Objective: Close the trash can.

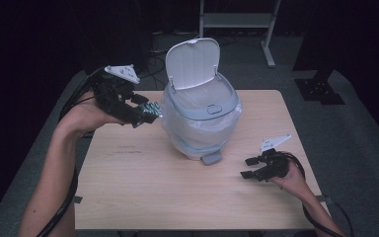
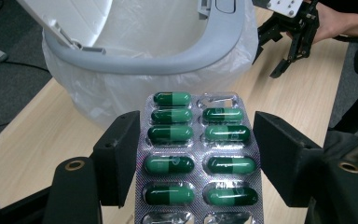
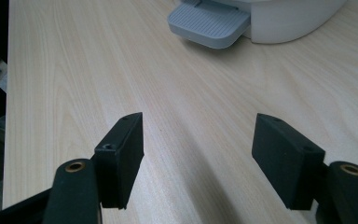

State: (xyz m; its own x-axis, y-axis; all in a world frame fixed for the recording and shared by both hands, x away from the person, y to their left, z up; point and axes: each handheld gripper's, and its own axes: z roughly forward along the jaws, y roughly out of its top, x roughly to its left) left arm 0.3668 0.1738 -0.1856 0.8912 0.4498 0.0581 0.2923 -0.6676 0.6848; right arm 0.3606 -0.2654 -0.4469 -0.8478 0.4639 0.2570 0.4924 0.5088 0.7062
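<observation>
1. A white pedal bin (image 1: 200, 116) with a grey rim and a clear plastic liner stands near the middle of a light wooden table (image 1: 143, 187); its lid (image 1: 192, 61) is tipped up and open.
2. The left gripper (image 1: 145, 113) is held above the table just beside the bin's left side, its jaws clamped on a blister pack (image 2: 198, 154) of green capsules.
3. In the left gripper view, the pack lies flat between the two black jaws, pointing toward the bin's rim; some pockets are empty.
4. The right gripper (image 1: 249, 168) hovers low over the table, right of the bin's grey foot pedal (image 1: 211, 158), its jaws spread wide and holding nothing.
</observation>
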